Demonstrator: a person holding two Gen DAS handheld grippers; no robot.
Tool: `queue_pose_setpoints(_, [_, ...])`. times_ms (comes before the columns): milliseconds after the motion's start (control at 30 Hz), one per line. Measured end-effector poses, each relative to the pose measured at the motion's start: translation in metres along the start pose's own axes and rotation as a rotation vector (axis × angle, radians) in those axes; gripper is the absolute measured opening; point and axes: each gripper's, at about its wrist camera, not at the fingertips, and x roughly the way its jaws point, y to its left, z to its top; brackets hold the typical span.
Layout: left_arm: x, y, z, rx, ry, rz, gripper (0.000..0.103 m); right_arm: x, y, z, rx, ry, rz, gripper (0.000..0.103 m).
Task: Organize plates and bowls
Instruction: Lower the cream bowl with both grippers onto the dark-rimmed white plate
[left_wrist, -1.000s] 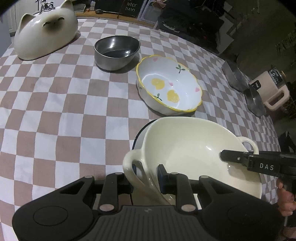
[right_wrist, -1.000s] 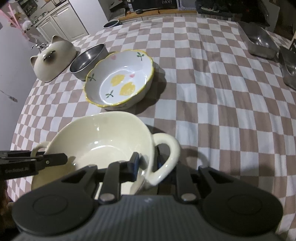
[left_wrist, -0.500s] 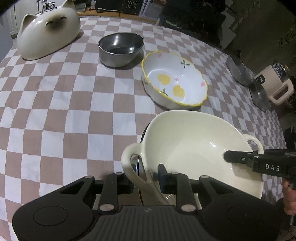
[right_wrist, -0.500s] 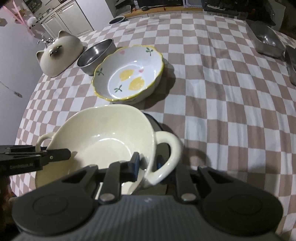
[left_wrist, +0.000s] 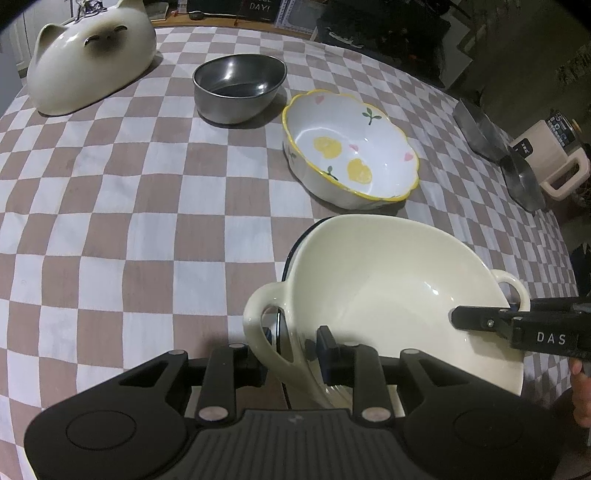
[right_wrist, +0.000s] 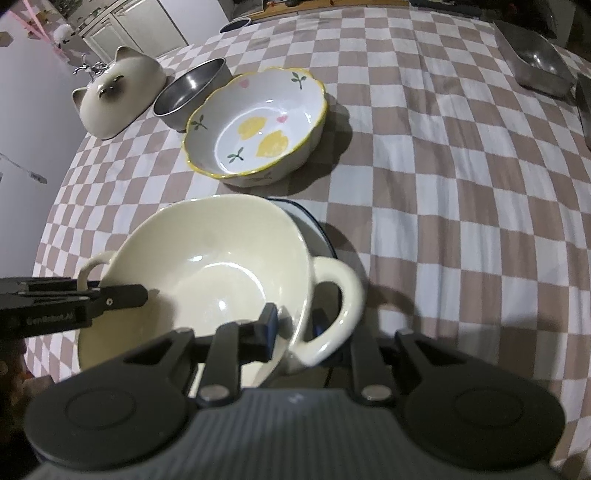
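Note:
A cream two-handled bowl is tilted over a blue-rimmed plate near the table's front edge. My left gripper is shut on the bowl's wall, one finger through the left handle and the other inside. At the opposite handle my right gripper clamps the bowl the same way, and its jaws are easing open. The plate's rim shows behind the bowl. Each gripper's finger appears in the other's view.
Beyond stand a white lemon-print bowl, a steel bowl and an overturned cat-shaped dish at far left. Steel trays lie at the far right edge near a beige appliance. A checkered cloth covers the table.
Both grippers keep the cream bowl. More of the blue-rimmed plate now shows behind the bowl in the right wrist view.

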Motion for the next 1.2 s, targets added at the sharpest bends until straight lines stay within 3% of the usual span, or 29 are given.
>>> queue_pose_setpoints(700, [0.002,0.003,-0.003,0.019,0.006,-0.010,0.031,0.004,-0.002,-0.002,0.029,0.013,0.020,0.028])
queue_pose_setpoints(1200, [0.004,0.006,-0.006,0.033,0.025,0.001,0.037,0.007,-0.018,0.000,0.094,0.047,0.089,0.027])
